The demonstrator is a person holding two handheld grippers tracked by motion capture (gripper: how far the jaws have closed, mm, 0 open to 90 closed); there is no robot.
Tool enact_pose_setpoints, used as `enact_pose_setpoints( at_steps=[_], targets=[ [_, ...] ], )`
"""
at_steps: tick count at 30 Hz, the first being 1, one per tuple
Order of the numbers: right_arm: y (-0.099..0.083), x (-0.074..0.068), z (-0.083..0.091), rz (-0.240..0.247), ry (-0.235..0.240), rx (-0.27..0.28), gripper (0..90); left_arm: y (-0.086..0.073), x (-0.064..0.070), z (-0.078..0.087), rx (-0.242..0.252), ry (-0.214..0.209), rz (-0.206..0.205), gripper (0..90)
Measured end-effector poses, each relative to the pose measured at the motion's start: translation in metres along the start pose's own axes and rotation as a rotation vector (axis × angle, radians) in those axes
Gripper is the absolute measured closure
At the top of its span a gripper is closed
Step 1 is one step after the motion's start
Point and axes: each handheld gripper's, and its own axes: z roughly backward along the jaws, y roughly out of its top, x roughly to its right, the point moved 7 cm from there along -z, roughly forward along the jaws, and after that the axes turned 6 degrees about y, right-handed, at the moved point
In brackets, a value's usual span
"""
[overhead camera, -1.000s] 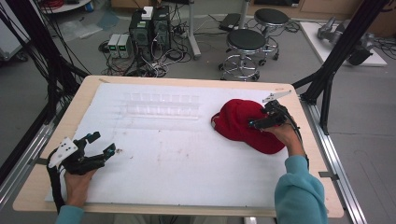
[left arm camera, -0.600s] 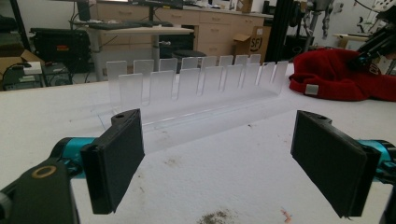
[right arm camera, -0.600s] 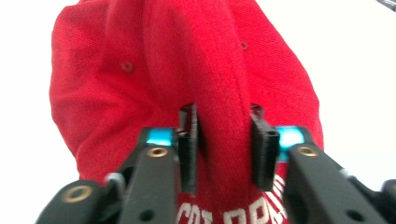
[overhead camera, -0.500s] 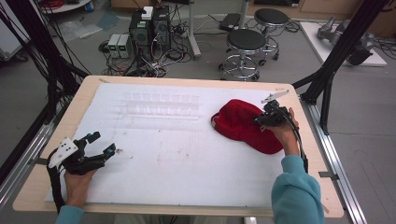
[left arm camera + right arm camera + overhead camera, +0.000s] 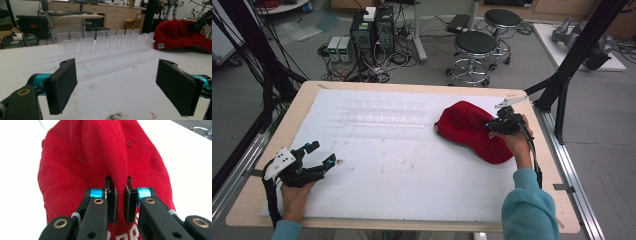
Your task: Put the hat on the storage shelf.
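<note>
A red cap (image 5: pixel 472 131) lies at the right of the white table mat (image 5: pixel 402 165). My right gripper (image 5: pixel 490 125) is shut on a pinched fold of the cap's crown. In the right gripper view that fold of the red cap (image 5: pixel 105 157) stands up between the two black jaws of the right gripper (image 5: pixel 119 197). My left gripper (image 5: pixel 323 156) rests at the table's near left, open and holding nothing. In the left gripper view the left gripper (image 5: pixel 116 85) shows its wide-apart pads over bare mat, with the red cap (image 5: pixel 180 33) far off at the right.
A clear plastic slotted rack (image 5: pixel 384 112) lies across the back middle of the mat; the same clear rack (image 5: pixel 107 46) stands ahead of the left gripper. Black frame posts (image 5: pixel 572 65) flank the table. Stools and electronics stand on the floor beyond.
My right gripper has shifted slightly toward the back right along the cap, and the cap's crown is bunched up more. The left gripper has stayed put.
</note>
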Motion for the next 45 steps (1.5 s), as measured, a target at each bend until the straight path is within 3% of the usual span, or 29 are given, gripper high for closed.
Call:
enact_pose_setpoints(
  at_steps=[7, 14, 16, 25, 31, 35, 38, 45],
  targets=[
    [0.006, -0.012, 0.008, 0.016, 0.008, 0.032, 84.0, 0.0, 0.001, 0.0, -0.004, 0.004, -0.011, 17.5],
    [0.011, -0.025, 0.022, 0.018, 0.024, 0.099, 83.9, -0.002, 0.002, -0.005, -0.054, 0.03, -0.035, 17.4],
    [0.014, -0.03, 0.027, 0.017, 0.024, 0.127, 83.9, -0.002, 0.0, -0.006, -0.06, 0.047, -0.022, 16.5],
    [0.029, -0.051, 0.048, 0.013, 0.09, 0.256, 83.9, -0.002, 0.0, -0.006, -0.067, 0.04, -0.016, 15.6],
    [0.038, -0.067, 0.054, 0.021, 0.136, 0.312, 83.9, -0.004, 0.002, -0.011, -0.121, 0.02, -0.027, 15.6],
    [0.045, -0.076, 0.055, 0.031, 0.154, 0.339, 83.8, 0.001, 0.006, -0.012, -0.123, -0.007, -0.01, 15.7],
    [0.051, -0.083, 0.055, 0.032, 0.169, 0.361, 83.8, 0.008, 0.012, -0.011, -0.135, -0.05, 0.03, 15.7],
    [0.068, -0.105, 0.047, 0.045, 0.216, 0.405, 83.8, 0.032, 0.029, -0.013, -0.153, -0.105, 0.003, 15.7]
  ],
)
